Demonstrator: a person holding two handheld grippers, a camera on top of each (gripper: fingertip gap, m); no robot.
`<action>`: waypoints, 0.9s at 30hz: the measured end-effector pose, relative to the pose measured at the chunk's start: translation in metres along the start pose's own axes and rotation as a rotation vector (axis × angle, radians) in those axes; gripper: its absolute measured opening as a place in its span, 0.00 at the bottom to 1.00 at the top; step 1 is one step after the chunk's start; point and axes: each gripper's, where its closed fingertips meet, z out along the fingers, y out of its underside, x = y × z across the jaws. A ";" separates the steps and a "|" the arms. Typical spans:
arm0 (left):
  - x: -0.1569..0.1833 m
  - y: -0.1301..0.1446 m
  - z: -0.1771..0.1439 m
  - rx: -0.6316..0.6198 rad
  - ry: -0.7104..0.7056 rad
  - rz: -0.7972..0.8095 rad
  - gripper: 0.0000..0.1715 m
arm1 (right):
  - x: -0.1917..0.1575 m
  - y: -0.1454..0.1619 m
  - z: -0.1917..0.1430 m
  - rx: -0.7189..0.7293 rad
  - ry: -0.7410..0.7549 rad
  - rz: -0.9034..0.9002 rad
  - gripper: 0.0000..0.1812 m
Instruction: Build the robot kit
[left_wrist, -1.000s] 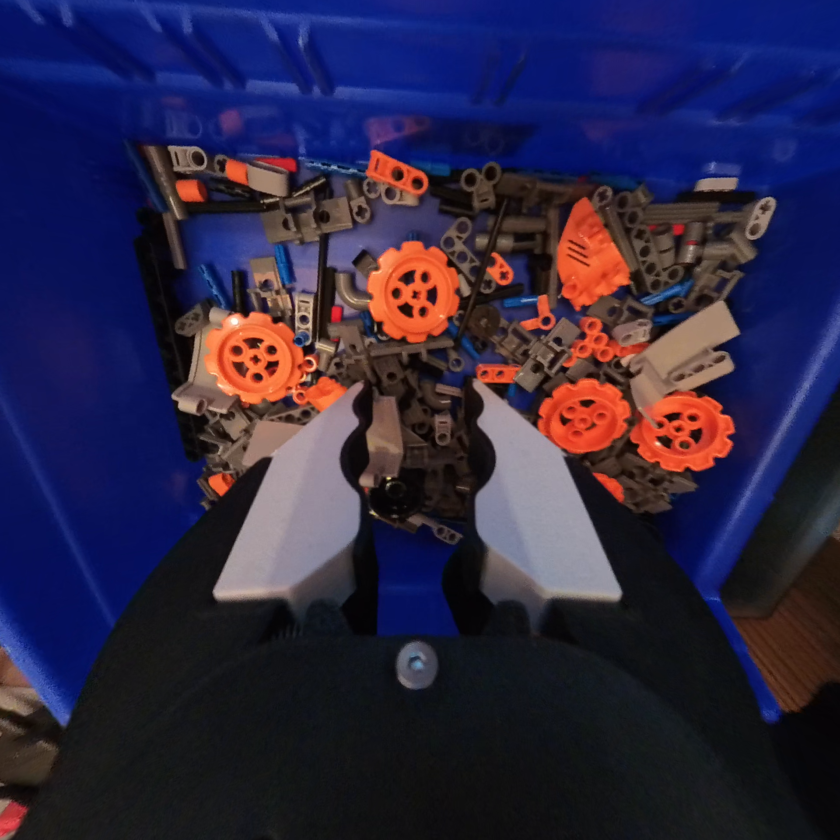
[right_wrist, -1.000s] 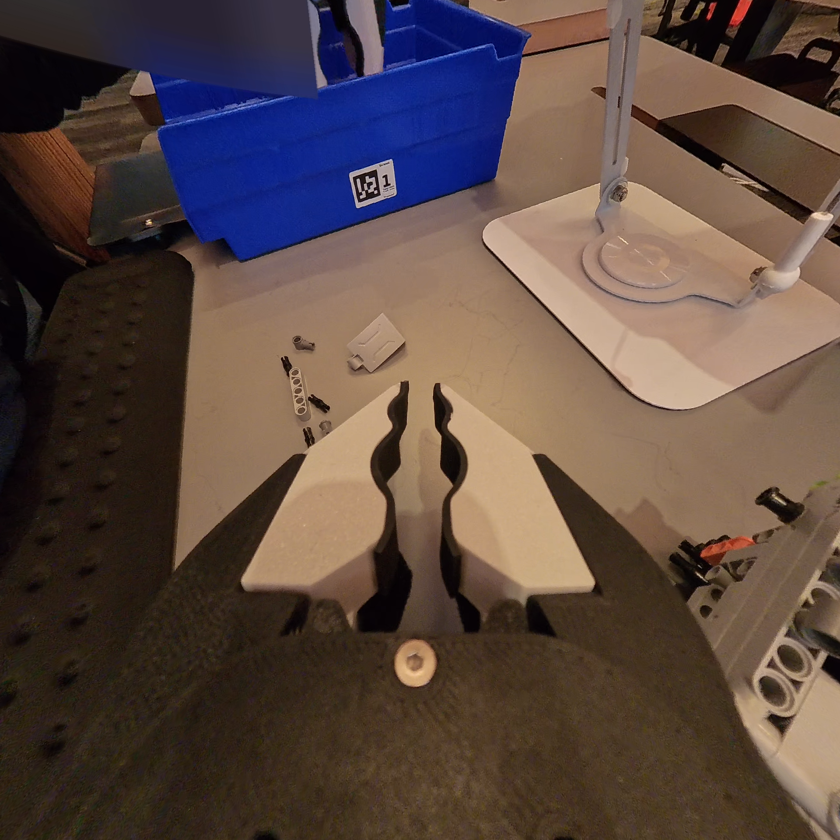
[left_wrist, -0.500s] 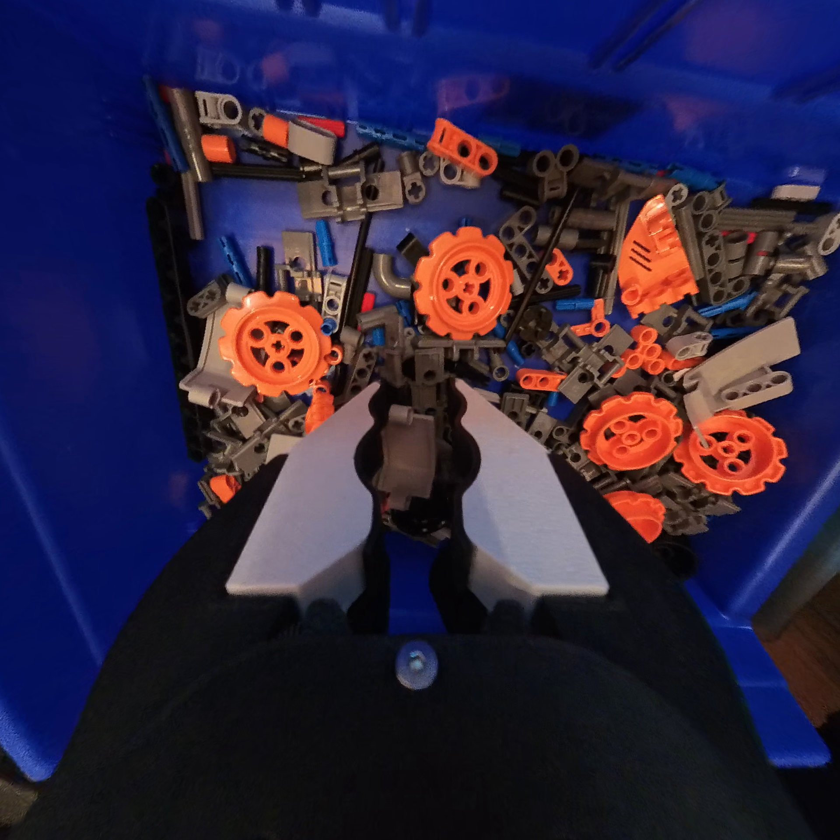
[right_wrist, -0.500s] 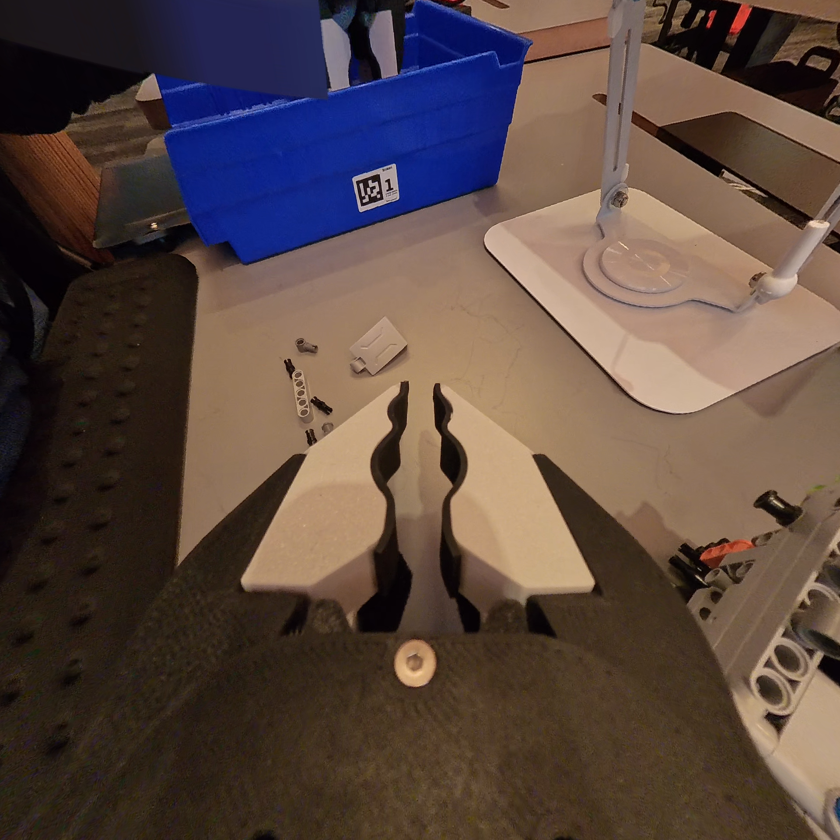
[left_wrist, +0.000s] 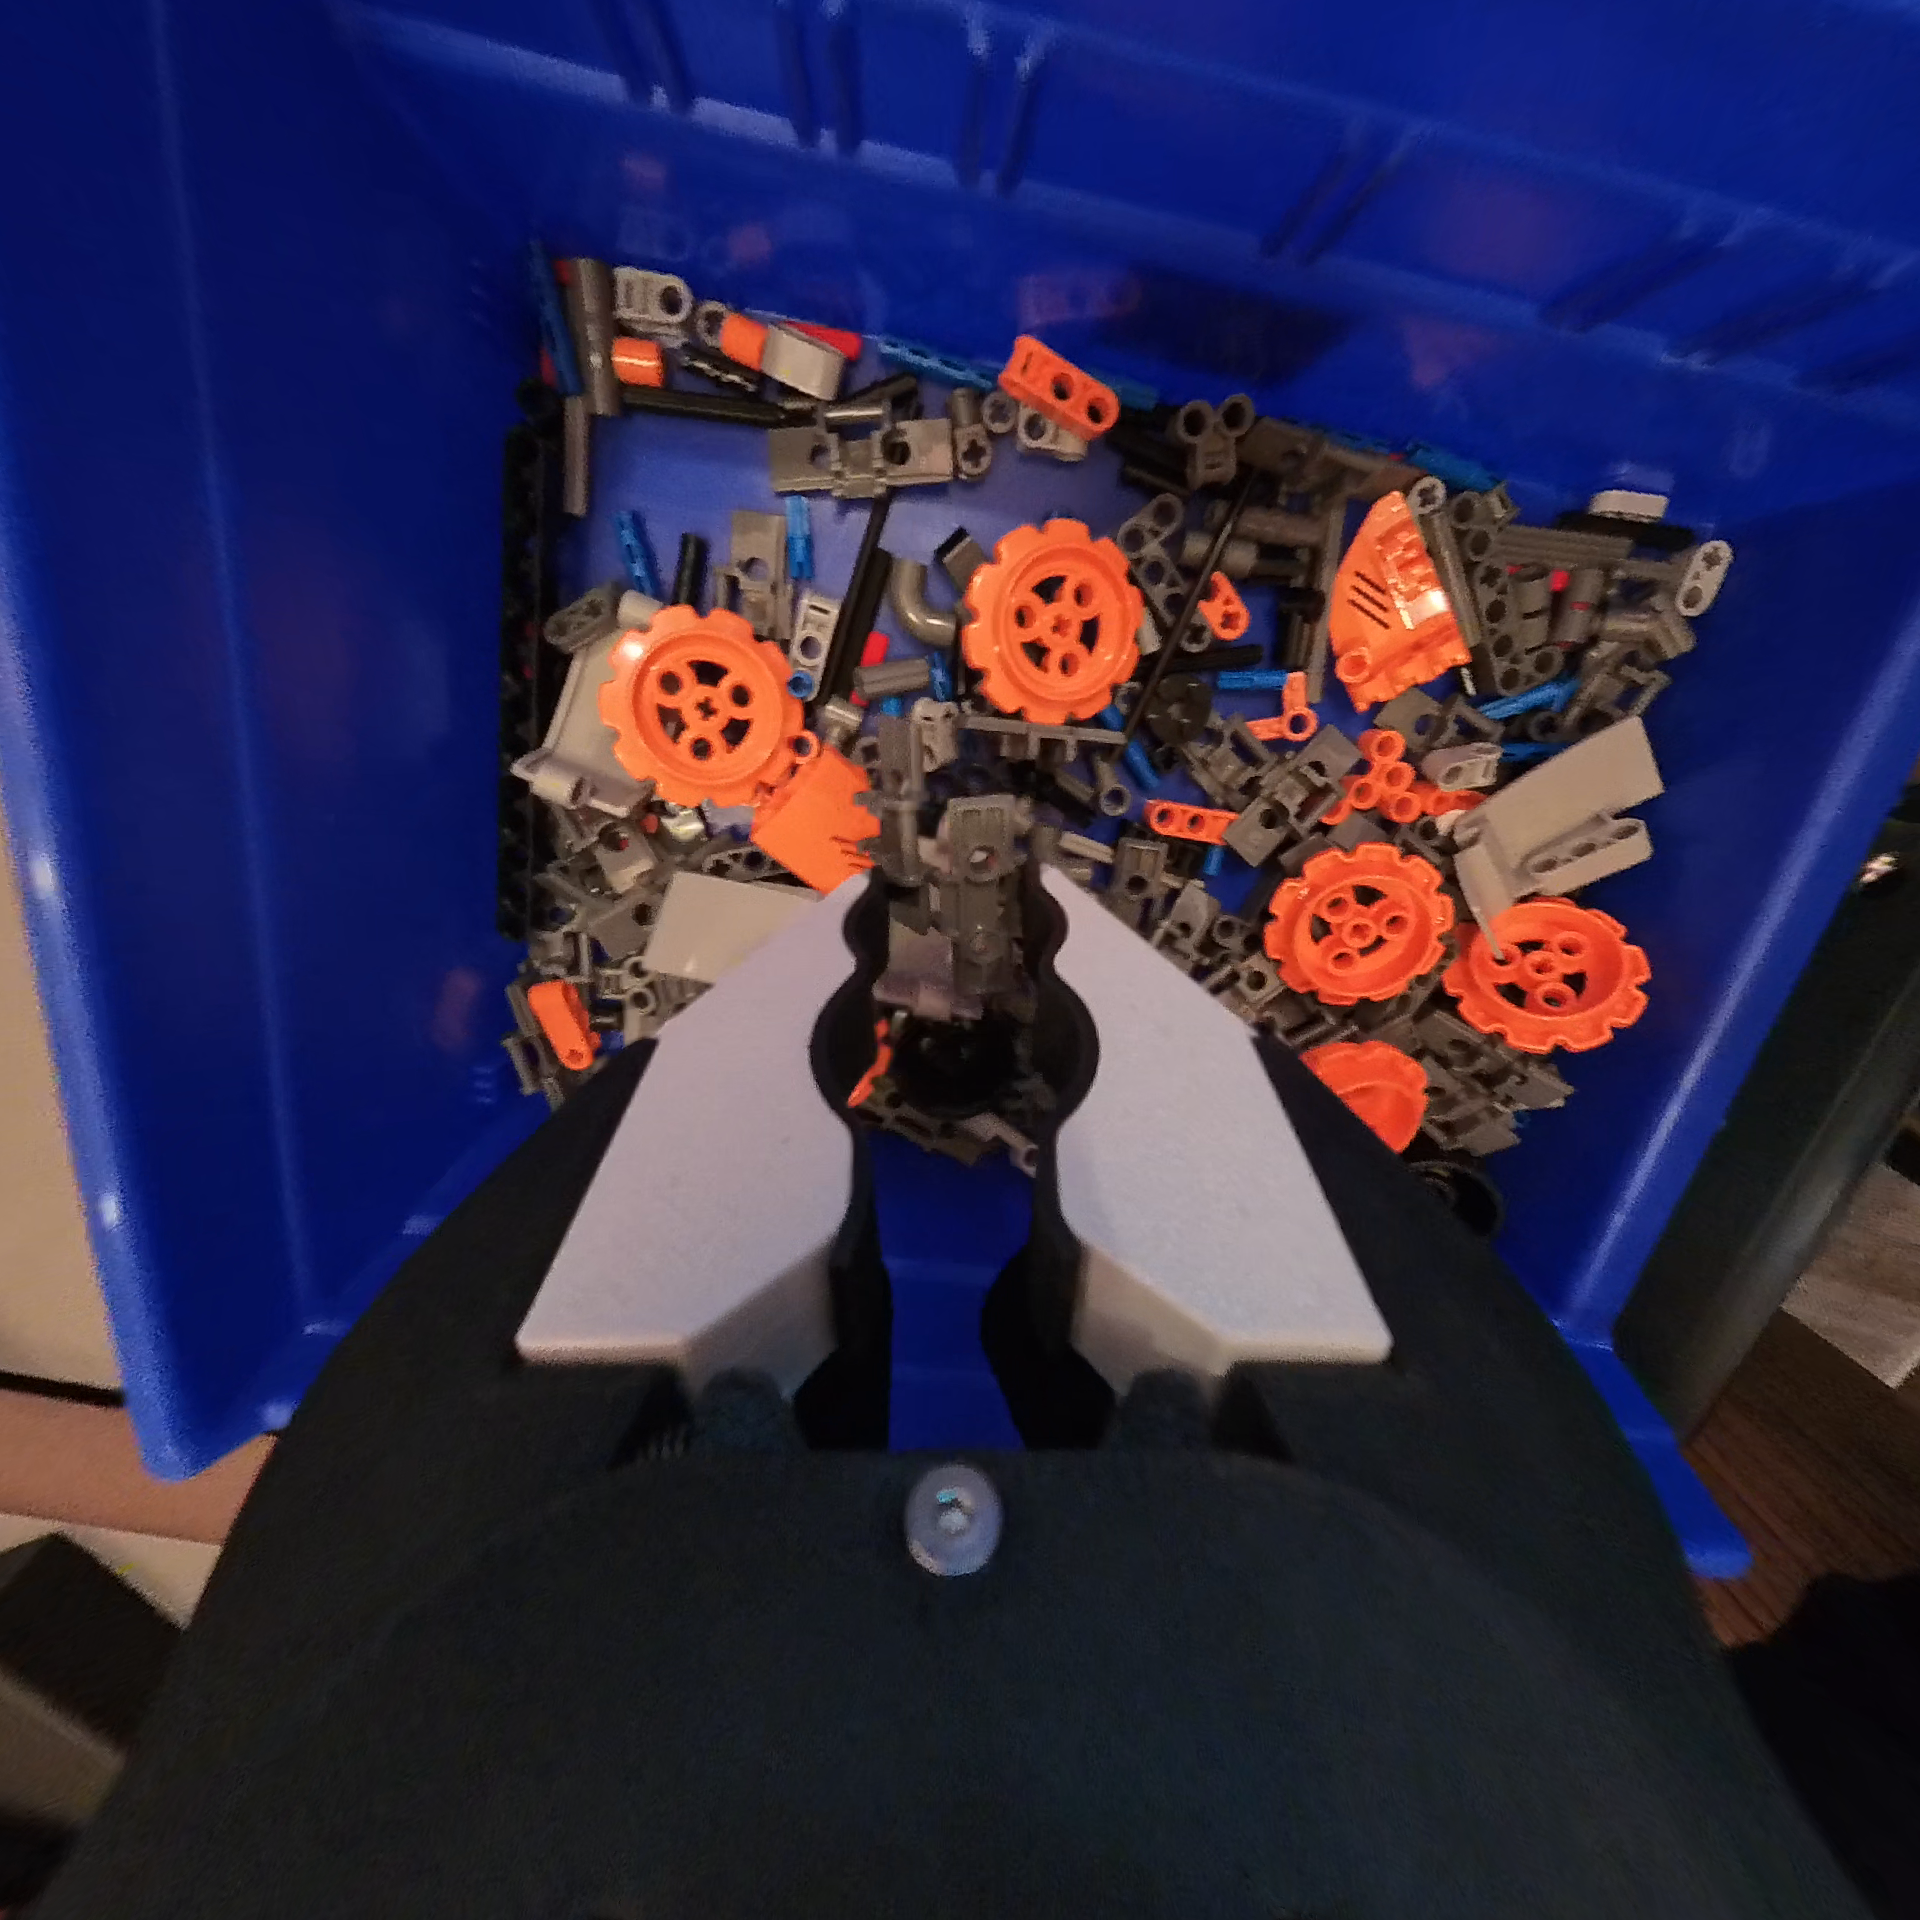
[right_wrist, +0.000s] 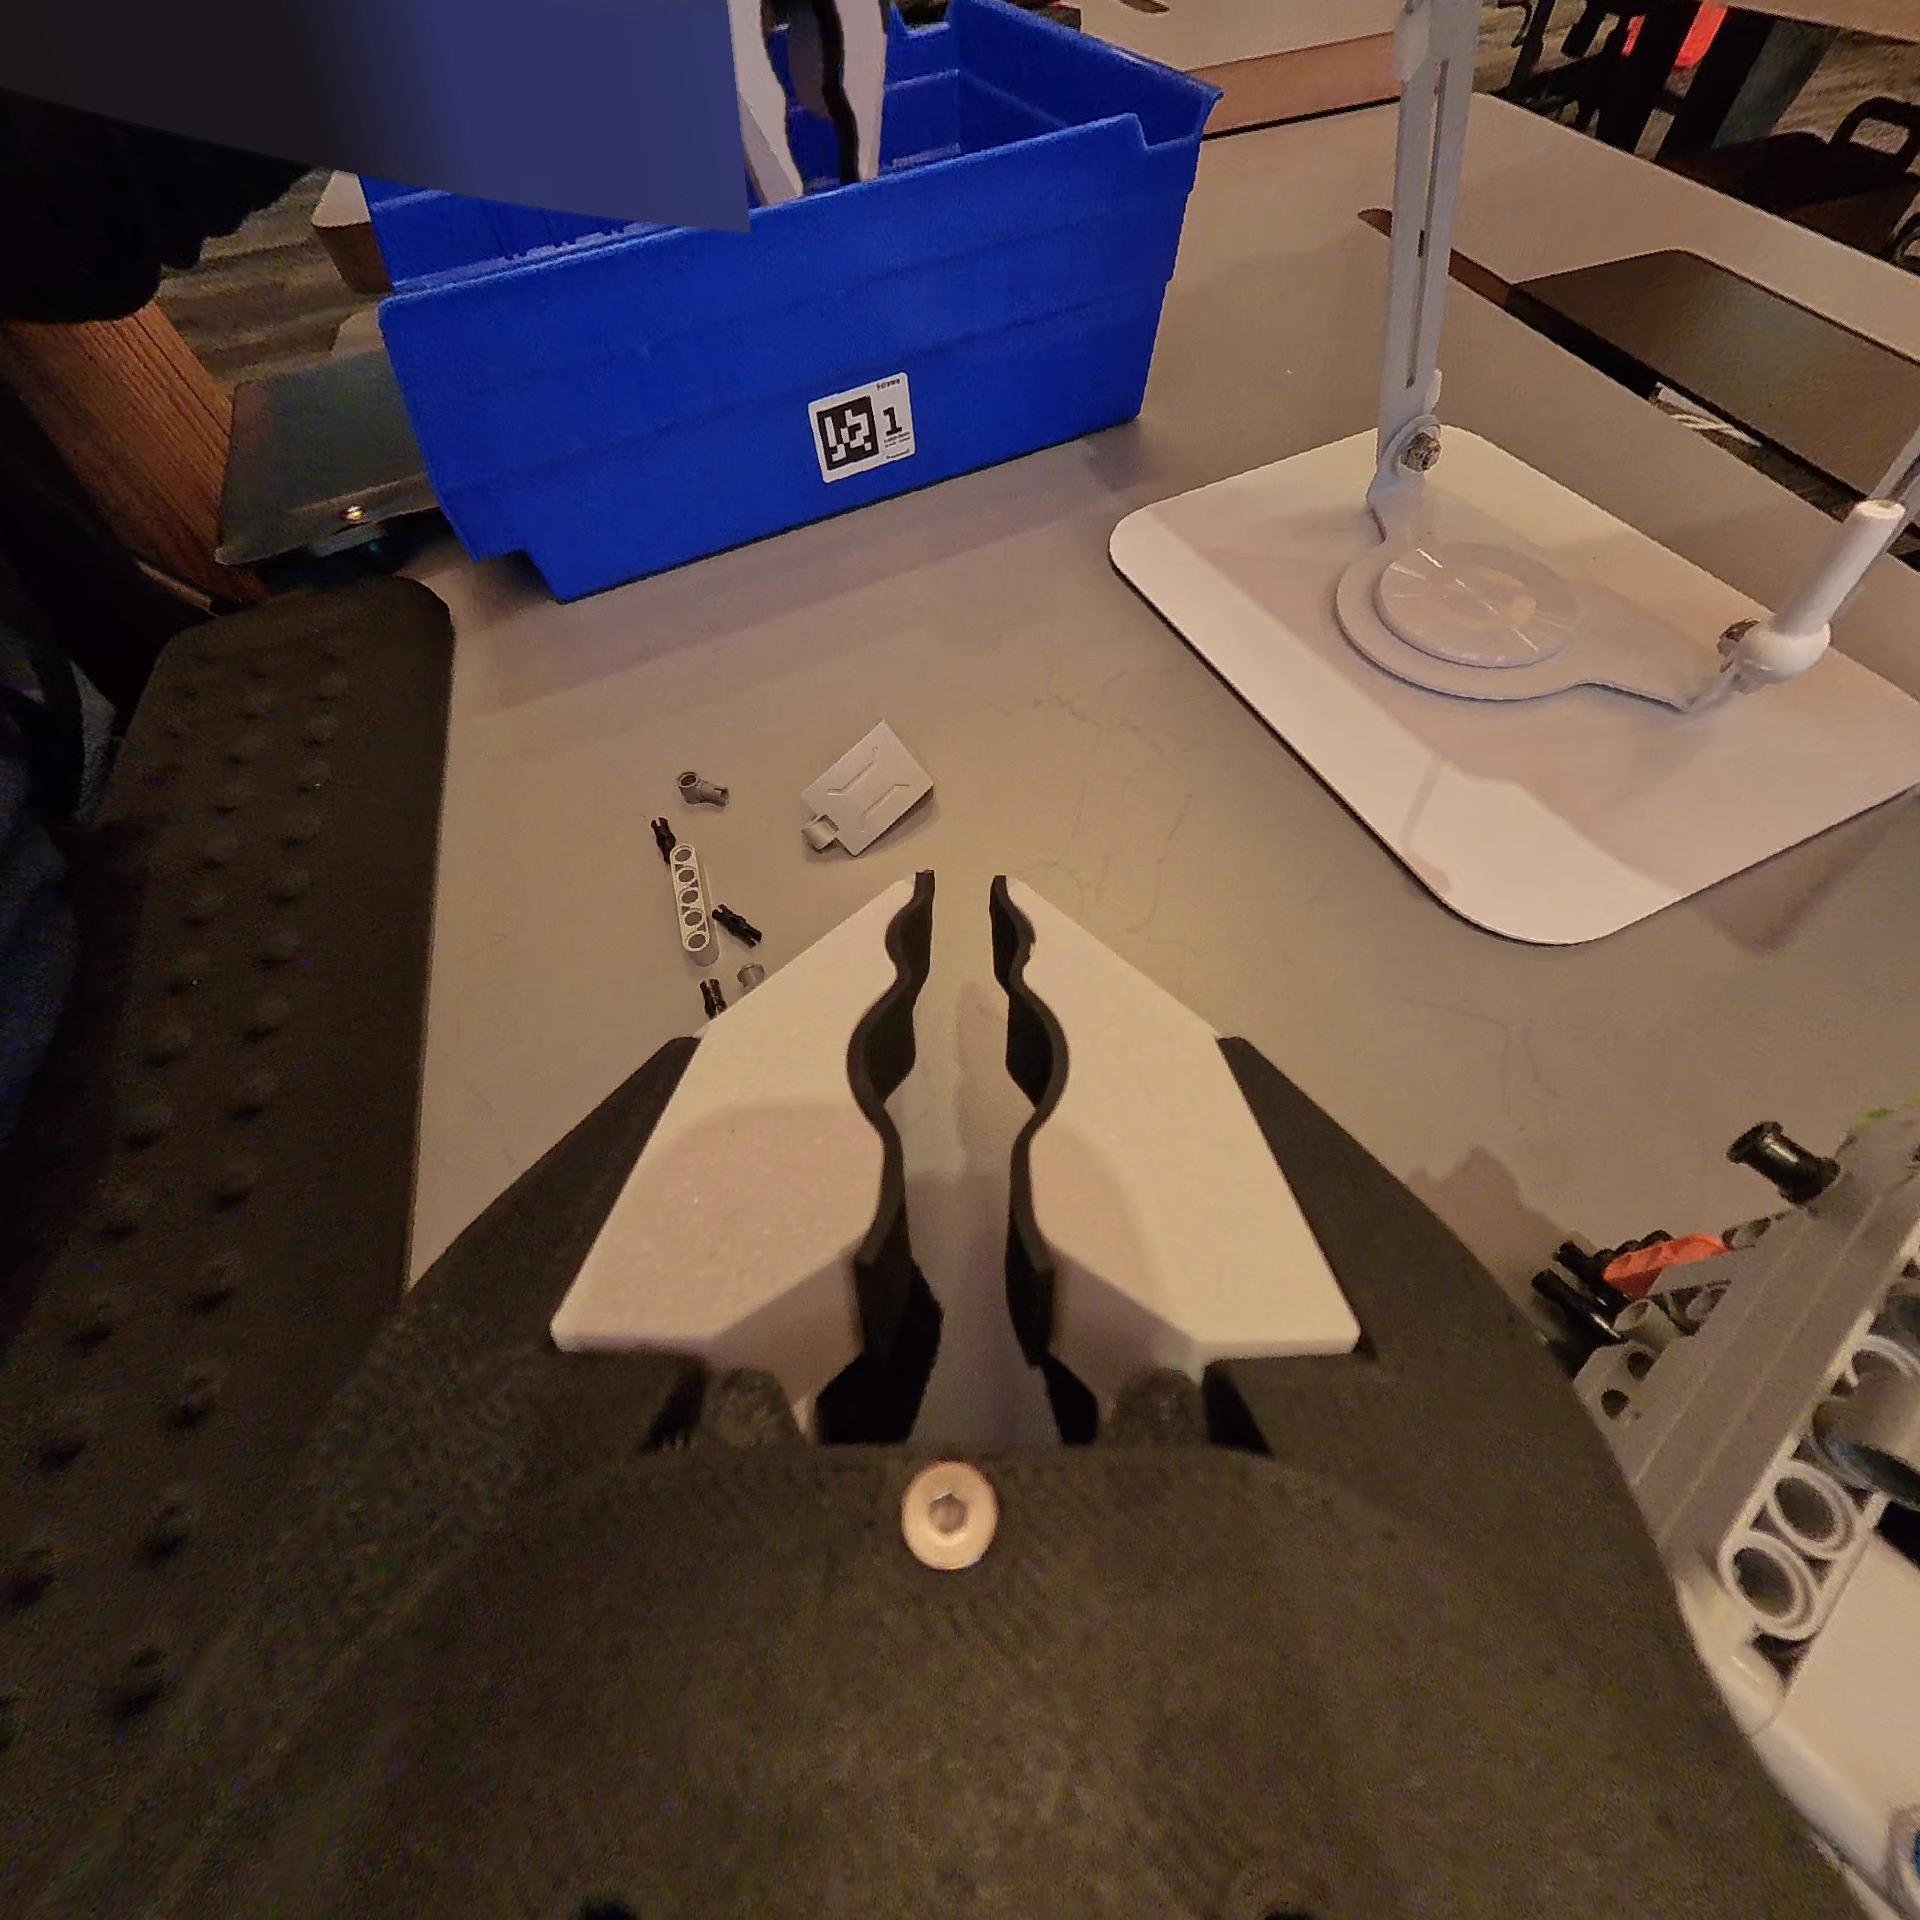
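left wrist view: left gripper (left_wrist: 956, 914) sits down in the blue bin (left_wrist: 260, 727), jaws closed on a grey technic assembly (left_wrist: 961, 899) at the near middle of the loose-parts heap, orange gears (left_wrist: 1049, 621) beyond it. whether it is lifted clear, cannot tell.

right wrist view: right gripper (right_wrist: 961, 894) hovers over the grey table (right_wrist: 1195, 987), jaws slightly apart, holding nothing; small grey panel (right_wrist: 868, 790) and holed beam (right_wrist: 691, 897) lie just beyond, to the left.
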 end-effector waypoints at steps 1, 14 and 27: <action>0.005 0.000 0.001 -0.007 0.016 0.009 0.13 | 0.000 0.000 0.000 0.000 0.000 0.000 0.04; 0.045 -0.004 0.021 -0.089 0.142 0.084 0.20 | -0.002 -0.002 -0.001 0.006 -0.005 -0.006 0.04; -0.026 0.006 0.038 -0.156 -0.073 -0.007 0.15 | -0.002 -0.003 -0.001 0.010 -0.005 -0.008 0.04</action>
